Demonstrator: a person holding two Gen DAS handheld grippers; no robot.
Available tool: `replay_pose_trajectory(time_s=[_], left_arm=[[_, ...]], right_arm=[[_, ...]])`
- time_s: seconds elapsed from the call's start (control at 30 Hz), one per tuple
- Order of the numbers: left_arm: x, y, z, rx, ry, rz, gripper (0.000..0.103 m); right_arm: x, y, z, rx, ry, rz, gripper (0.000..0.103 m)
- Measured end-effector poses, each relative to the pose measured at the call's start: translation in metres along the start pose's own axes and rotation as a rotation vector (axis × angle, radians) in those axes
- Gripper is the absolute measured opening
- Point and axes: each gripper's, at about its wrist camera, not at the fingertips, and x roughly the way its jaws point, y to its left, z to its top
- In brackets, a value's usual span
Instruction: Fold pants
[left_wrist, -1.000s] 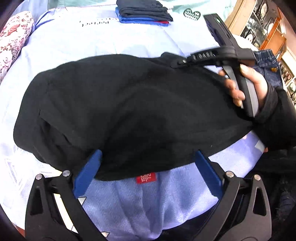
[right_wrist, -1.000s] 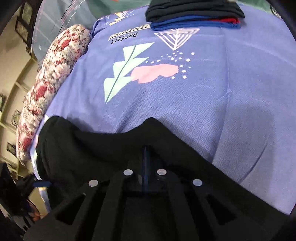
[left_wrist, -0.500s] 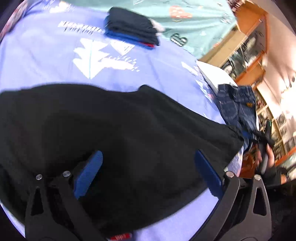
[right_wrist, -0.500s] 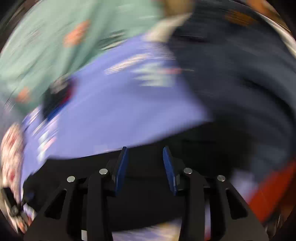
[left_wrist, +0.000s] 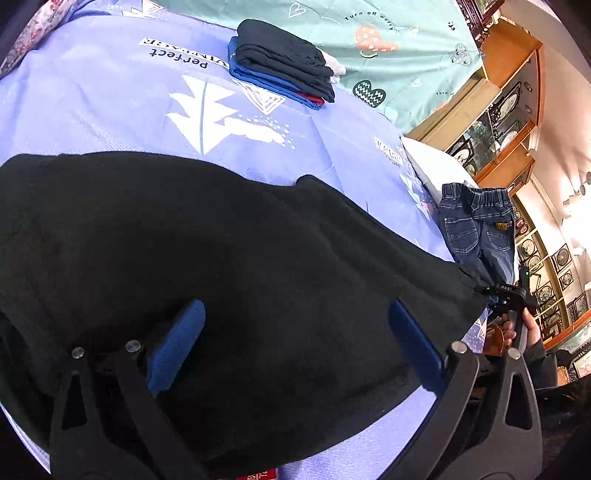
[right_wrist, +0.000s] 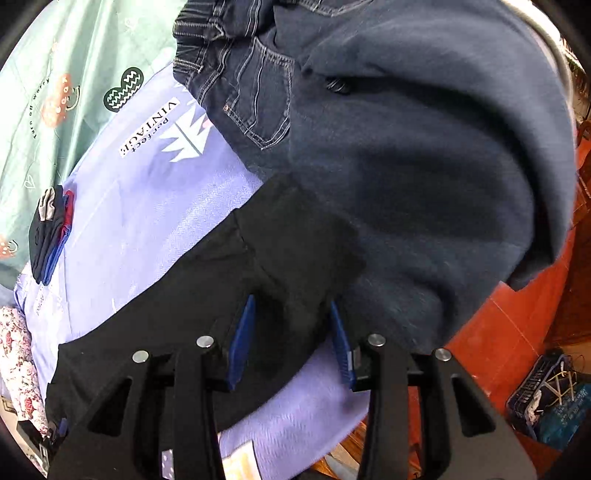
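My left tongs (left_wrist: 295, 347) stand spread wide over the black pants (left_wrist: 229, 266), gripping nothing; the cloth lies flat on the blue sheet (left_wrist: 110, 96) under and ahead of them. The pants run long from my left tongs across to my right, so the right end is the one to lift. My right tongs (right_wrist: 291, 339) have just been opening and now stand part open, straddling the pants' end (right_wrist: 280, 236) without pinching it. Just beyond that end lie jeans (right_wrist: 243, 85) and a grey-blue garment (right_wrist: 424, 166). The right hand (left_wrist: 524, 325) is nearer that end.
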Motion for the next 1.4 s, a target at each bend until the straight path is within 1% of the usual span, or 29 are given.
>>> replay_pose_trajectory(time_s=[0.03, 0.07, 0.1, 0.13, 0.17, 0.23, 0.3, 0.33, 0.37, 0.43, 0.47, 0.5, 0.53, 0.6, 0.63, 0.67, 0.7, 0.73, 0.77, 0.9, 0.93, 1.0, 1.03, 1.1, 1.13, 1.2, 1.27, 1.33, 1.4], left_arm=[[0.0, 0.0, 0.0, 0.001, 0.0, -0.001, 0.101], [0.0, 0.001, 0.0, 0.002, -0.001, -0.002, 0.101], [0.0, 0.001, 0.0, 0.002, -0.002, -0.003, 0.101], [0.0, 0.002, 0.0, 0.0, -0.003, -0.005, 0.101], [0.0, 0.002, 0.0, -0.003, -0.003, -0.006, 0.101], [0.001, 0.002, 0.001, -0.006, -0.001, -0.006, 0.101], [0.001, 0.002, 0.0, -0.001, 0.001, 0.001, 0.101], [0.001, 0.001, 0.0, 0.001, -0.002, 0.002, 0.101], [0.0, 0.002, 0.0, 0.002, -0.005, 0.002, 0.101], [-0.001, 0.002, -0.001, 0.0, -0.014, 0.007, 0.101], [-0.001, 0.002, -0.001, 0.001, -0.016, 0.011, 0.101], [-0.001, 0.002, -0.001, 0.002, -0.019, 0.015, 0.101], [-0.001, 0.002, -0.001, 0.003, -0.022, 0.02, 0.101], [-0.002, 0.002, -0.001, 0.003, -0.026, 0.025, 0.101], [-0.002, 0.002, -0.001, 0.003, -0.027, 0.025, 0.101], [-0.002, 0.003, -0.001, 0.003, -0.03, 0.027, 0.101], [-0.003, 0.003, -0.001, -0.001, -0.029, 0.024, 0.101], [-0.003, 0.003, -0.001, 0.0, -0.033, 0.022, 0.101], [-0.003, 0.003, -0.001, 0.0, -0.032, 0.021, 0.101], [-0.001, 0.004, 0.0, 0.0, -0.024, 0.021, 0.101], [-0.001, 0.004, 0.0, -0.001, -0.026, 0.018, 0.101], [-0.002, 0.005, 0.0, -0.006, -0.031, 0.012, 0.101], [-0.002, 0.005, 0.0, -0.006, -0.032, 0.011, 0.101], [-0.002, 0.005, -0.001, -0.005, -0.032, 0.013, 0.101], [-0.002, 0.005, -0.001, -0.005, -0.032, 0.014, 0.101], [-0.002, 0.005, -0.001, -0.004, -0.033, 0.015, 0.101], [-0.003, 0.005, -0.001, -0.005, -0.034, 0.014, 0.101], [-0.004, 0.005, 0.0, -0.007, -0.038, 0.008, 0.101], [-0.004, 0.006, 0.0, -0.009, -0.041, 0.004, 0.101]], right_arm=[[0.003, -0.002, -0.001, 0.007, -0.008, 0.022, 0.038], [0.003, 0.001, -0.003, 0.005, -0.018, 0.025, 0.02], [-0.001, 0.003, -0.005, -0.001, -0.032, 0.043, 0.016], [-0.006, 0.007, -0.007, -0.011, -0.054, 0.063, 0.016], [-0.017, 0.017, -0.011, -0.039, -0.096, 0.082, 0.016], [-0.038, 0.038, -0.017, -0.092, -0.145, 0.143, 0.016], [-0.058, 0.081, -0.027, -0.205, -0.177, 0.23, 0.016], [-0.062, 0.101, -0.032, -0.259, -0.179, 0.256, 0.016], [-0.068, 0.133, -0.043, -0.343, -0.176, 0.308, 0.016], [-0.066, 0.191, -0.071, -0.488, -0.128, 0.411, 0.016], [-0.059, 0.213, -0.083, -0.537, -0.1, 0.442, 0.016], [-0.048, 0.239, -0.103, -0.606, -0.05, 0.471, 0.016], [-0.037, 0.256, -0.117, -0.654, -0.014, 0.48, 0.016], [0.007, 0.291, -0.16, -0.772, 0.122, 0.446, 0.018], [0.023, 0.298, -0.173, -0.804, 0.178, 0.426, 0.025], [0.044, 0.304, -0.192, -0.857, 0.248, 0.377, 0.029], [0.05, 0.305, -0.197, -0.89, 0.23, 0.368, 0.034], [0.043, 0.304, -0.202, -0.923, 0.194, 0.397, 0.043], [0.039, 0.303, -0.203, -0.935, 0.202, 0.421, 0.043], [0.019, 0.29, -0.184, -0.908, 0.169, 0.5, 0.043], [0.013, 0.29, -0.18, -0.904, 0.156, 0.505, 0.043], [0.002, 0.293, -0.181, -0.905, 0.132, 0.518, 0.043], [0.0, 0.295, -0.181, -0.906, 0.128, 0.524, 0.043], [0.004, 0.301, -0.184, -0.92, 0.145, 0.51, 0.043], [0.012, 0.307, -0.189, -0.931, 0.159, 0.491, 0.042], [0.025, 0.314, -0.195, -0.953, 0.177, 0.456, 0.036], [0.038, 0.321, -0.2, -0.97, 0.203, 0.425, 0.016], [0.041, 0.32, -0.196, -0.935, 0.212, 0.435, 0.012], [0.032, 0.318, -0.188, -0.915, 0.191, 0.458, 0.012]])
